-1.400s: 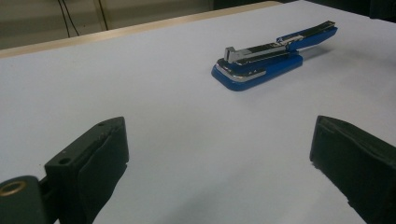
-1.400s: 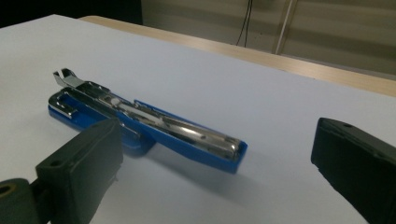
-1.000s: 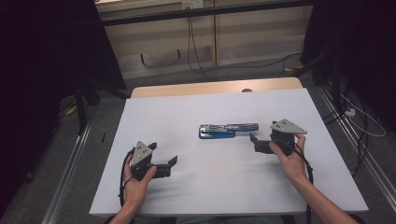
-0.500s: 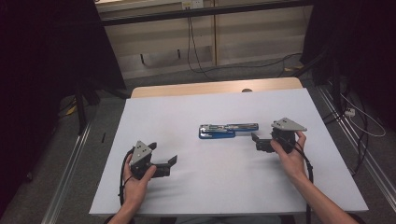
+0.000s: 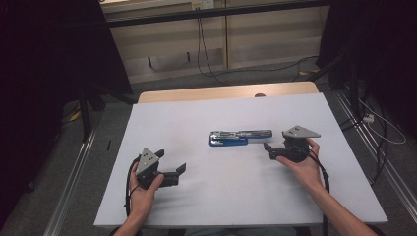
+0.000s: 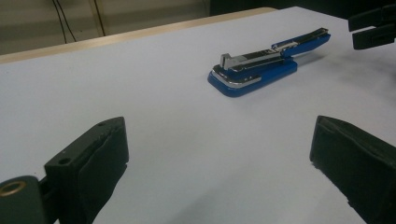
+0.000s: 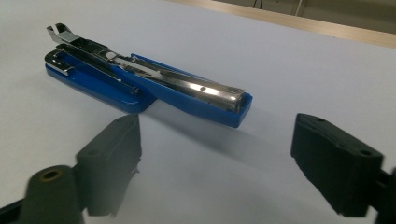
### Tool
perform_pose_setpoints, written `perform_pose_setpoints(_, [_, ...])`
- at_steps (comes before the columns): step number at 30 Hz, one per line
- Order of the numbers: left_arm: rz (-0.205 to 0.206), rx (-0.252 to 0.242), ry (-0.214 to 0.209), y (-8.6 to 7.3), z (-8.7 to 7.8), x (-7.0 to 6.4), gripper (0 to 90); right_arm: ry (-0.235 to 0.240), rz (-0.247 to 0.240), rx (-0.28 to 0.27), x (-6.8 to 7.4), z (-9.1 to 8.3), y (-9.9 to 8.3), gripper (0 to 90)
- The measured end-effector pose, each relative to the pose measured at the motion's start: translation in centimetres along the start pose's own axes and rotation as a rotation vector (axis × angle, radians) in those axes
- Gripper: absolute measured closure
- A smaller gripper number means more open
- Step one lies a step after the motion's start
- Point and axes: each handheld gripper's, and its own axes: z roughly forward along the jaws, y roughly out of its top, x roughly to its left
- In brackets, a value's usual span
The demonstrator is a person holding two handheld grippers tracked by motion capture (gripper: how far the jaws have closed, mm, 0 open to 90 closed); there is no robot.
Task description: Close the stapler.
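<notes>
A blue and chrome stapler [image 5: 240,137] lies swung open flat at the middle of the white table [image 5: 162,123]. My right gripper [image 5: 268,151] is held just right of the stapler's end, jaws open and aimed at it, a short gap away. In the right gripper view the stapler [image 7: 144,79] lies just beyond the open right gripper [image 7: 219,158]. My left gripper [image 5: 172,161] is open at the near left, well apart from the stapler. From the left gripper view the stapler [image 6: 266,60] lies far ahead of the open left gripper [image 6: 219,172], with the right gripper's jaws [image 6: 373,28] at the top right.
A bare wooden strip [image 5: 221,92] runs along the table's far edge. Metal rails [image 5: 74,191] flank the table on the floor, and cables [image 5: 373,123] trail on the right. Dark curtains stand at both sides.
</notes>
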Motion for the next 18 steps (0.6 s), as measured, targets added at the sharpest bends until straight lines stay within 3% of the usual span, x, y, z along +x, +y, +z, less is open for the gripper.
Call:
perform_pose_setpoints(5, [0.007,0.002,-0.003,0.1,0.1,-0.1,4.5,0.013,0.006,0.012,-0.2,0.0,-0.2,31.3])
perform_pose_setpoints(14, [0.021,0.019,-0.007,0.2,1.0,-0.4,4.5,0.052,-0.037,0.032,-0.1,0.0,-0.3,56.0])
perform_pose_setpoints(18, [0.033,0.038,-0.013,0.1,1.4,-0.7,4.3,0.067,-0.033,0.037,-0.1,-0.1,-0.4,68.4])
